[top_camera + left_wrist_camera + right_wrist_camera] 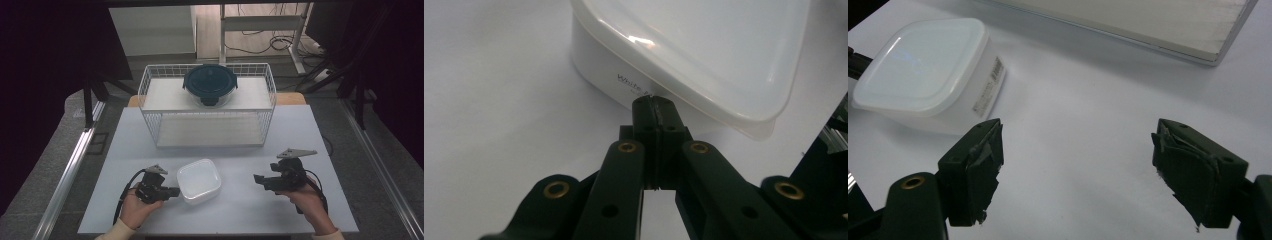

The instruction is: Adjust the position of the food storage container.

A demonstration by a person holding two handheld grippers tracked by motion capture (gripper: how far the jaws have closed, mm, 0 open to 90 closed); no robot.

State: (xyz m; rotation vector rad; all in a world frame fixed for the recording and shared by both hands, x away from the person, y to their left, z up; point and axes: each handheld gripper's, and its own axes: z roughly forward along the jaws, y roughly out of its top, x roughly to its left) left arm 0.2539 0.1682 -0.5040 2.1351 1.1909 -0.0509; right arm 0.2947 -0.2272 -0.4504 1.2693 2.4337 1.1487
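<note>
At lower left the left tongs (172, 191), pressed together, seem to touch the white square lidded plastic box (199, 180) at lower centre and could shove it toward the right tongs (258, 179), spread apart.

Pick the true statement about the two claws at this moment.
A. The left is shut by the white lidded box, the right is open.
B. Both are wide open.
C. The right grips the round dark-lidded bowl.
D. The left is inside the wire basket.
A: the left claw has its jaws pressed together at the edge of the white box, while the right claw stands spread over bare table.
</note>
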